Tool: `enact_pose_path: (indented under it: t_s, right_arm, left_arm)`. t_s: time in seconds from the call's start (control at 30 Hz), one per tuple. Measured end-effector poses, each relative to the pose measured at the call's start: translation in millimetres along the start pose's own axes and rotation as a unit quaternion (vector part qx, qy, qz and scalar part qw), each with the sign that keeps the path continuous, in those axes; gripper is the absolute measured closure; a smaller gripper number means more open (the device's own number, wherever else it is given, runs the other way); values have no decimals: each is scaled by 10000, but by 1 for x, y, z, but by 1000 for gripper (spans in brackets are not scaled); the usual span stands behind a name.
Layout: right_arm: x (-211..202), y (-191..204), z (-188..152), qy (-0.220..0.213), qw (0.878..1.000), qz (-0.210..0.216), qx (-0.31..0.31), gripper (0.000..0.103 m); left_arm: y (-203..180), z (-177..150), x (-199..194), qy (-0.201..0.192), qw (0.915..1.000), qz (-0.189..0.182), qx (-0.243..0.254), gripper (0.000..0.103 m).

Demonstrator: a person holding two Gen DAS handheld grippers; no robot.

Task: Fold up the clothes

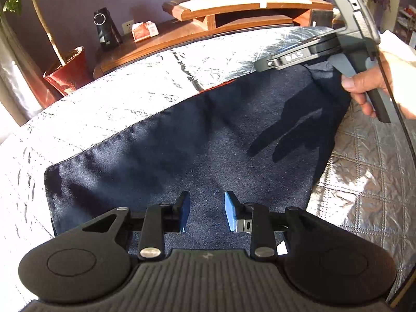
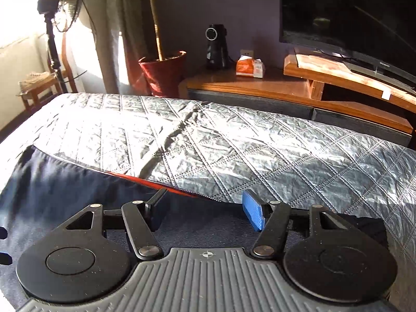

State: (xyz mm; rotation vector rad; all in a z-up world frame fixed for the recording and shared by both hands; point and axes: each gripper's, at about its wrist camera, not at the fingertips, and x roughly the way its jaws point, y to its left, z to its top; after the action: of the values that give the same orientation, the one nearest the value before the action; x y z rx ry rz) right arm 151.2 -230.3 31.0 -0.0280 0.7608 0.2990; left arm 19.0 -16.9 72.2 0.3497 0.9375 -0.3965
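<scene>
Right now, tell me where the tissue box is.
The tissue box sits on the wooden TV stand beyond the bed, just right of the black speaker and left of the television.

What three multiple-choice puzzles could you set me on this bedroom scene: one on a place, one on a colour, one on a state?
1. Where does the dark navy garment lie?
A. On the quilted bedspread
B. On the wooden TV stand
C. On the floor

2. What colour is the plant pot?
A. White
B. Red
C. Green

3. How do the jaws of the left gripper stand?
A. Clamped on the cloth
B. Holding a tissue box
C. Apart, with nothing between the pads

Answers:
1 A: the cloth is spread flat over the quilt.
2 B: the pot by the curtain is plainly red.
3 C: a gap shows between the blue pads, above the cloth.
</scene>
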Motion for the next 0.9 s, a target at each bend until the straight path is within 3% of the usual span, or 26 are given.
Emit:
enact_pose_path:
  t_s: [0.1,0.17,0.3,0.37,0.43,0.47,0.57,0.67,0.73,0.83,0.87,0.9]
  right_arm:
    - [17,23,5,258,9989,343,-191,40]
    - [33,31,5,359,9988,217,-254,38]
    - [46,43,17,152,9994,-22,-319,36]
    - [37,46,25,-65,9995,246,-162,37]
    - [30,54,29,-148,9985,443,-298,30]
    - [31,61,29,-65,9974,471,-537,25]
    - [45,81,24,299,9914,290,-1241,24]
    - [50,86,24,331,9941,285,-994,25]
    - [37,86,27,44,9965,564,-608,25]
    - [14,84,28,-345,9977,473,-337,23]
    - [8,79,26,-421,9981,404,-179,23]
    - [1,75,24,-486,9983,309,-17,23]
  left_arm:
    - [-17,-6,-12,-58,9993,-164,326,75]
    - [-29,-6,-13,-110,9980,-303,546,75]
    - [-47,-5,-14,-201,9951,-506,823,74]
    - [-48,-5,-15,-240,9946,-522,870,74]
    - [-46,-4,-16,-278,9942,-520,896,74]
    - [-46,-3,-17,-294,9940,-526,915,74]
    - [-50,-1,-17,-348,9921,-543,1072,74]
    - [-52,1,-18,-388,9894,-549,1290,74]
    - [-33,6,-25,-459,9904,-770,1053,72]
    - [24,14,-37,-754,9956,-561,73,71]
    - [45,16,-41,-841,9957,-312,-207,67]
    - [68,16,-46,-890,9950,194,-408,63]
